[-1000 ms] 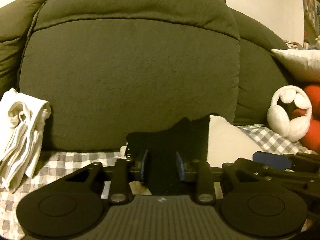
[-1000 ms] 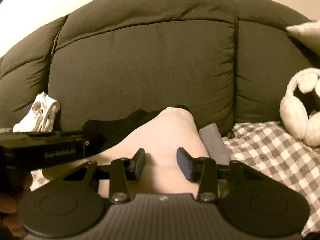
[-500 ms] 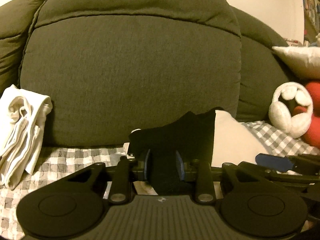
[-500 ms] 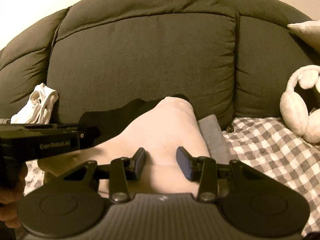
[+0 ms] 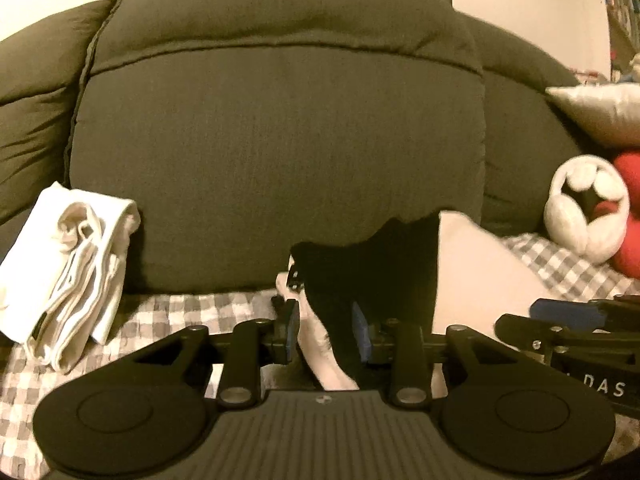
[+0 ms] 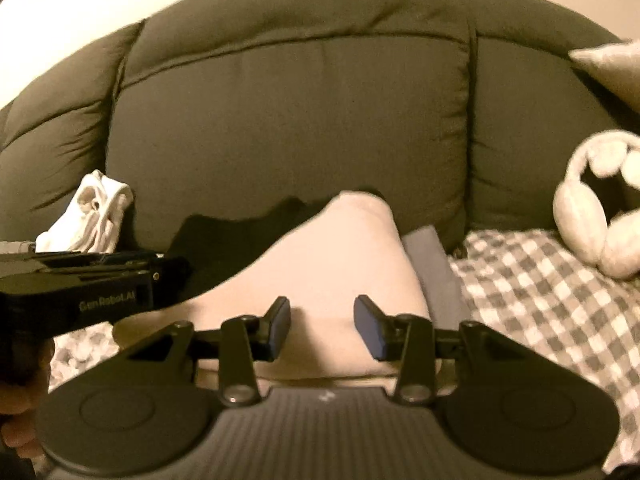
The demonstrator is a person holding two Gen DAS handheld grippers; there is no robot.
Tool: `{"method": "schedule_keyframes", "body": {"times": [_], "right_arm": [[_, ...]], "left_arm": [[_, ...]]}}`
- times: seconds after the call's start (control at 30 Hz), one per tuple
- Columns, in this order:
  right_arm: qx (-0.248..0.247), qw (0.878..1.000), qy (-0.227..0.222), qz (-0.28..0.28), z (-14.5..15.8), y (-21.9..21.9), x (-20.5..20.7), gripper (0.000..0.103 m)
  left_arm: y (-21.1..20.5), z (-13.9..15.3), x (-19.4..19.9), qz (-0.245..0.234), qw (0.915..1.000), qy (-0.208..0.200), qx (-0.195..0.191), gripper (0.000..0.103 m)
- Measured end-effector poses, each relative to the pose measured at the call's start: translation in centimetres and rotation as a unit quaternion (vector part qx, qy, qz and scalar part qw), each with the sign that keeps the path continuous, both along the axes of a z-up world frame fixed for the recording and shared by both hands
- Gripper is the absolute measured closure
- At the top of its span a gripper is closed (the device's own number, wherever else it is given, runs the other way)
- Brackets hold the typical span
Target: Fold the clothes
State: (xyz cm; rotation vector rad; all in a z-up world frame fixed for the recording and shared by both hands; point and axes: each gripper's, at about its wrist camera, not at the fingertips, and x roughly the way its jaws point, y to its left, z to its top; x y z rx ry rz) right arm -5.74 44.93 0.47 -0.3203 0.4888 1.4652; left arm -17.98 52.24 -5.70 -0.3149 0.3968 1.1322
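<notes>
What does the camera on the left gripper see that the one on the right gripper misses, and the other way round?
Only the left wrist view shows the left gripper pinching the black-and-pale garment between its fingers, plus a red plush toy.

Only the right wrist view shows the right gripper with fingers open above the garment's pale side, a grey-blue cloth and part of a hand.

Both show the dark sofa, checked cover, white folded clothes and white earmuffs.

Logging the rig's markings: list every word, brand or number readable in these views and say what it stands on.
"GenRobot.AI": on the side of the left gripper body, seen in the right wrist view; the last letters are soft.
"DAS": on the side of the right gripper body, at the left wrist view's edge; part of a longer marking, cut off.
Nothing else is readable.
</notes>
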Motion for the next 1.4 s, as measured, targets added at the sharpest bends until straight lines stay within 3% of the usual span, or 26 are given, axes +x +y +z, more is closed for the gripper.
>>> {"method": "schedule_keyframes", "body": {"times": [0.2, 0.4, 0.67, 0.83, 1.03, 1.27, 1.4], "right_arm": [[0.02, 1.0, 0.012, -0.004, 1.8, -1.5, -0.3, 0.066], [-0.046, 0.998, -0.047, -0.01, 0.9, -2.1, -2.1, 0.065], [-0.053, 0.997, -0.048, -0.015, 1.7, -5.1, -2.7, 0.064], [-0.056, 0.997, -0.046, -0.012, 3.3, -7.3, -2.7, 0.059], [-0.071, 0.995, -0.076, 0.001, 4.6, -10.1, -4.0, 0.051], [-0.074, 0.996, -0.042, -0.003, 5.5, -14.0, -3.7, 0.046], [-0.053, 0.999, 0.008, -0.005, 5.2, -15.7, -3.1, 0.041]], "left_arm": [[-1.4, 1.8, -0.8, 0.013, 0.9999, -0.005, -0.001, 0.07], [-2.6, 1.2, -1.2, 0.016, 0.9994, 0.016, -0.026, 0.069], [-4.9, 1.6, -3.5, 0.029, 0.9984, 0.009, -0.046, 0.069], [-7.6, 2.1, -4.1, 0.022, 0.9987, 0.007, -0.045, 0.069], [-11.4, 3.5, -3.6, 0.007, 0.9993, 0.011, -0.035, 0.065], [-15.2, 4.6, -3.7, -0.006, 0.9988, -0.001, -0.048, 0.062], [-17.0, 4.2, -3.3, 0.002, 0.9993, 0.014, -0.035, 0.053]]}}
